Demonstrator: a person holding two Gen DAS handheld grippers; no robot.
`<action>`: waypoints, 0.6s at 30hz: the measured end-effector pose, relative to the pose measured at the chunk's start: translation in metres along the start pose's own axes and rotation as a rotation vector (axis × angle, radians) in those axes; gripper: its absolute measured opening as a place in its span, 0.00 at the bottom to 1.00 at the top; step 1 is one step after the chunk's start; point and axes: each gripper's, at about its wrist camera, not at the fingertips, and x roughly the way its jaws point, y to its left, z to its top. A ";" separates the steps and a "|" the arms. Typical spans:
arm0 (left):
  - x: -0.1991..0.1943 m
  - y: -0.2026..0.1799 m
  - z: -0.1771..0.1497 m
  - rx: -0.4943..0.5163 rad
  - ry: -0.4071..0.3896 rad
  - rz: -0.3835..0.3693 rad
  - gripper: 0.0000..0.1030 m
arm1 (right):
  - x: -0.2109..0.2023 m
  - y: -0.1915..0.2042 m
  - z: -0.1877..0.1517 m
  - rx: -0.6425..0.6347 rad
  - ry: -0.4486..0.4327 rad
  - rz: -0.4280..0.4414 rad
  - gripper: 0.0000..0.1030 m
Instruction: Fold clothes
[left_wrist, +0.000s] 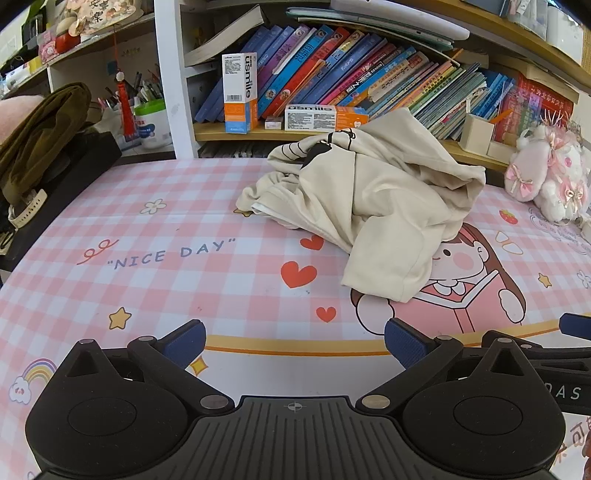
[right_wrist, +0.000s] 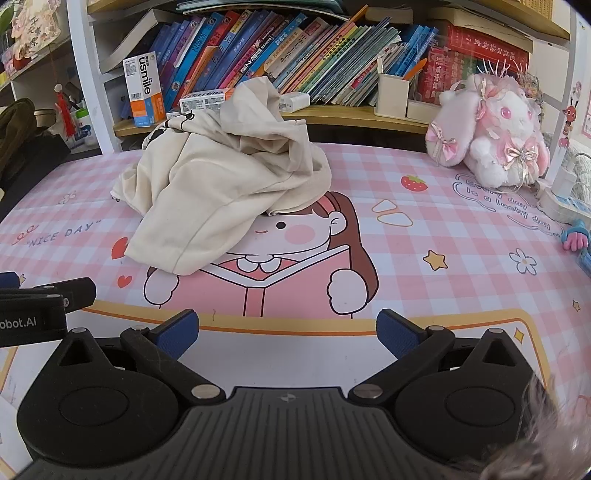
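Note:
A cream garment (left_wrist: 373, 199) with a black line print lies crumpled in a heap on the pink checked mat (left_wrist: 166, 229), toward the back of the table. In the right wrist view the same garment (right_wrist: 221, 173) sits left of centre, one flap draped toward the near side. My left gripper (left_wrist: 294, 341) is open above the mat's near edge, well short of the cloth, with nothing between its blue pads (left_wrist: 404, 341). My right gripper (right_wrist: 287, 332) is also open and empty, beside the left one, whose black body (right_wrist: 40, 306) shows at that view's left edge.
A bookshelf (left_wrist: 332, 74) full of books and toothpaste boxes runs along the back. A pink plush rabbit (right_wrist: 495, 136) stands at the back right. An olive cloth (left_wrist: 40, 136) on a black object sits at the left. Small white items and a toy (right_wrist: 572, 232) lie at the right edge.

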 end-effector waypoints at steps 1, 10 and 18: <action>0.000 0.000 0.000 0.000 0.000 0.000 1.00 | 0.000 0.000 0.000 0.001 0.000 0.000 1.00; 0.000 0.000 0.000 0.001 0.001 0.000 1.00 | 0.000 -0.001 0.000 0.002 0.001 -0.003 1.00; 0.001 0.000 0.000 0.001 0.005 -0.001 1.00 | 0.001 -0.002 0.001 0.004 0.006 0.000 1.00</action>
